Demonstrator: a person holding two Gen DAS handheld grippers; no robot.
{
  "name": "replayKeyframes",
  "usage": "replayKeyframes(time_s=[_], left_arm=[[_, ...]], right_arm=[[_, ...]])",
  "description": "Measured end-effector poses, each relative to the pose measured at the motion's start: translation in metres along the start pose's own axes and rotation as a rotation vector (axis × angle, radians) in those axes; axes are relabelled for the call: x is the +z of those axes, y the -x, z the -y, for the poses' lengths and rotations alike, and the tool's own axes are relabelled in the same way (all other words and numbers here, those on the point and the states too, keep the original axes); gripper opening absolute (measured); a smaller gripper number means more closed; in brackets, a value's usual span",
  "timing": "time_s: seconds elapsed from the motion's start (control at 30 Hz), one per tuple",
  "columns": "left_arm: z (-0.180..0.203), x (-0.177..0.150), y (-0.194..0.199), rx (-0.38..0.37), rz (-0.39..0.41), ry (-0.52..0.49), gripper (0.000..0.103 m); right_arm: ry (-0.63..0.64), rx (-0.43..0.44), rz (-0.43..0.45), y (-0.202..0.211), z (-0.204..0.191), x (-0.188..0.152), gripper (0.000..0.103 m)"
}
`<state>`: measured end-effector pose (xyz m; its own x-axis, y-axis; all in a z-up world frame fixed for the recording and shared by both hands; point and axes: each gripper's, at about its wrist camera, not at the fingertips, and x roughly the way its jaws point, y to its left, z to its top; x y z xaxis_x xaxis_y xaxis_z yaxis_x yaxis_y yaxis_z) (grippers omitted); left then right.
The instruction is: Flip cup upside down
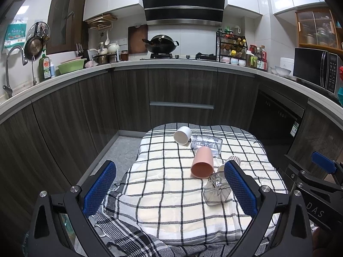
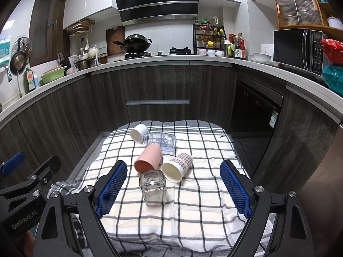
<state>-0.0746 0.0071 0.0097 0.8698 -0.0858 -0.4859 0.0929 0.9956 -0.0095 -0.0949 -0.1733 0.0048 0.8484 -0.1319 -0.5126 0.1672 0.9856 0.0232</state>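
Several cups lie on their sides on a checked cloth (image 2: 193, 203). A square clear glass (image 2: 153, 187) lies nearest, between my right gripper's open fingers but farther out. Behind it lie a pink cup (image 2: 148, 157), a patterned paper cup (image 2: 178, 167), a clear bottle-like glass (image 2: 160, 141) and a white cup (image 2: 138, 132). In the left wrist view I see the pink cup (image 1: 202, 163), the clear glass (image 1: 216, 190), the white cup (image 1: 182, 135) and the clear bottle-like glass (image 1: 206, 143). My left gripper (image 1: 171, 190) is open and empty. My right gripper (image 2: 174, 188) is open and empty.
The cloth (image 1: 163, 192) covers a small table in a kitchen. Dark cabinets (image 2: 158, 85) and a counter curve around behind it. A dishwasher (image 2: 255, 111) stands at the right. The other gripper shows at each view's edge, the left one (image 2: 25, 184) and the right one (image 1: 321, 180).
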Motion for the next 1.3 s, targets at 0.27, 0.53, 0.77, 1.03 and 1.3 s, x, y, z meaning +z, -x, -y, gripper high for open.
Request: replayKeyframes(time_s=[0.27,0.53,0.77,1.03,1.3], left_arm=[[-0.0012,-0.0001,-0.0002,0.003,-0.003,0.003,0.103],[-0.0021,-0.0011,-0.0006,0.003,-0.004,0.005,0.103],[-0.0024,-0.0011,-0.0006,0.003,-0.005,0.005,0.103],[-0.0024,-0.002,-0.0005,0.006,-0.004,0.005,0.103],[-0.002,-0.0034,0.0002,0.004,-0.006,0.005,0.103]], right_arm=[[-0.002,0.0,-0.003,-0.0003,0.0006,-0.0013,0.089],[-0.006,-0.001,-0.005,-0.0006,0.0007,-0.0034,0.089],[-0.007,-0.002,-0.006,-0.0008,0.001,-0.0034,0.089],[-0.008,-0.001,-0.005,-0.0007,0.0018,-0.0035,0.089],[-0.01,-0.002,-0.007,-0.0006,0.002,-0.0046,0.089]])
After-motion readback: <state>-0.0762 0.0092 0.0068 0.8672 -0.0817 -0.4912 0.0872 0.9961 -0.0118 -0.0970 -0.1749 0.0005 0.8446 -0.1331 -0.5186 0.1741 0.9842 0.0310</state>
